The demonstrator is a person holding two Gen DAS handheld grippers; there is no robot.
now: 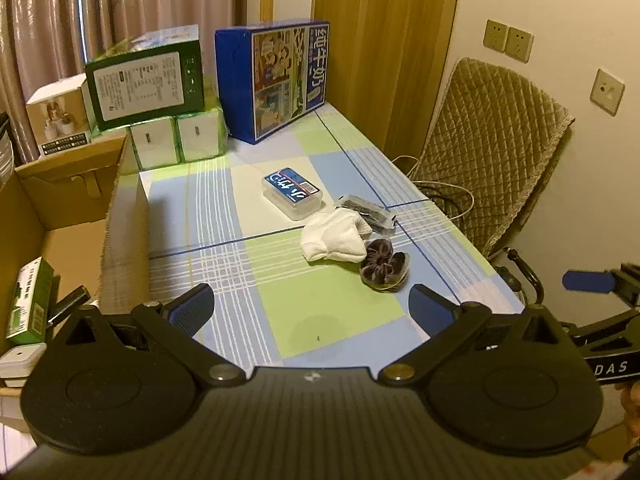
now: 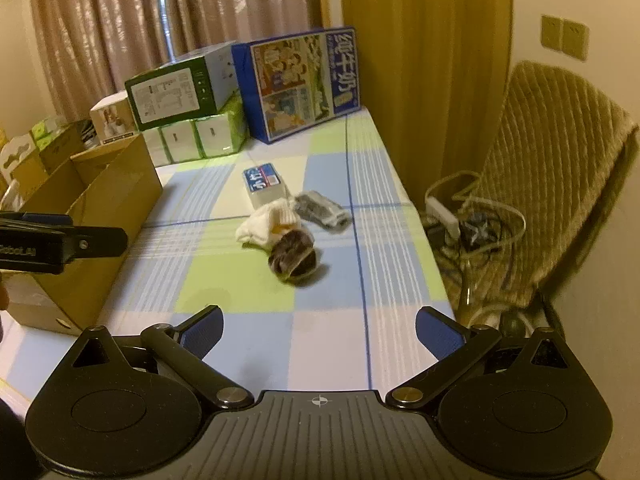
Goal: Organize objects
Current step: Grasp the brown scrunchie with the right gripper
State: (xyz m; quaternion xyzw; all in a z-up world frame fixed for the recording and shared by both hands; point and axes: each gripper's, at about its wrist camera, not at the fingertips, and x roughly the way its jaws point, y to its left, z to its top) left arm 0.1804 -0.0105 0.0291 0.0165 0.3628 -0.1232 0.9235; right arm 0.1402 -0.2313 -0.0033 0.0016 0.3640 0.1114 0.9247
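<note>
Four small things lie together mid-table on the checked cloth (image 1: 328,308). There is a clear plastic case with a blue label (image 1: 292,192) (image 2: 266,188), a white folded sock (image 1: 334,238) (image 2: 266,226), a dark scrunchie in a clear wrapper (image 1: 384,266) (image 2: 294,260), and a packet of dark hairpins (image 1: 366,212) (image 2: 322,208). My left gripper (image 1: 312,306) hovers open and empty, just short of the scrunchie. My right gripper (image 2: 320,330) is also open and empty, farther back near the table's front edge. An open cardboard box (image 1: 80,208) (image 2: 112,200) stands to the left.
A blue milk carton (image 1: 276,76), a green box (image 1: 148,80) on tissue packs (image 1: 176,144) and a white box line the back. Inside the cardboard box lies a small green packet (image 1: 30,304). A quilted chair (image 1: 492,152) and a power strip with cables (image 2: 444,212) sit past the table's right edge.
</note>
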